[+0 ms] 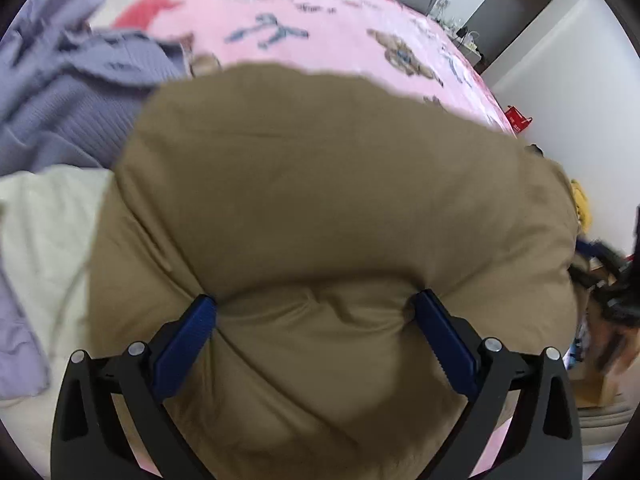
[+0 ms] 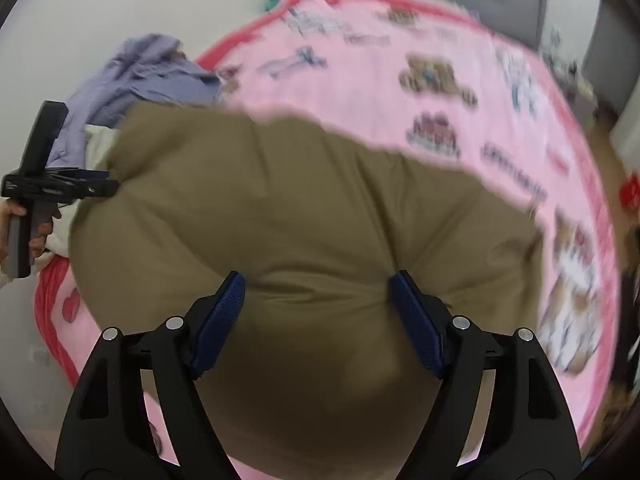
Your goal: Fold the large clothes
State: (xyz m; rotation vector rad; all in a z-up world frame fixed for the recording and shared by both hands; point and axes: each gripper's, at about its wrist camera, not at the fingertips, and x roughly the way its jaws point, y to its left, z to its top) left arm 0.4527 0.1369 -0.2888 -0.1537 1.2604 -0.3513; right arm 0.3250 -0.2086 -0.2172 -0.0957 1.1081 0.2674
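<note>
- Left gripper [image 1: 314, 306]: blue fingers [image 1: 188, 336] spread wide, tips pressed down into the khaki garment [image 1: 320, 184], a puckered ridge of cloth between them, pads not clamped on it.
- Right gripper [image 2: 318, 286]: blue fingers [image 2: 220, 320] also apart, released, cloth bulging between the tips but not pinched.
- Khaki garment: directly under and ahead of both pairs of fingers, spread on the pink blanket [image 1: 340, 36] of the bed.
- Look of the garment: plain brown-tan, smooth weave, soft creases running out from the fingertips, far edge uneven against the pink.
- Further out, to the left: cream cloth [image 1: 44, 216] touching the khaki edge, then a lilac knitted garment [image 1: 72, 96] in a heap.
- Far left of the right wrist view: a hand [image 2: 38, 236] around the handle of the other gripper.
</note>
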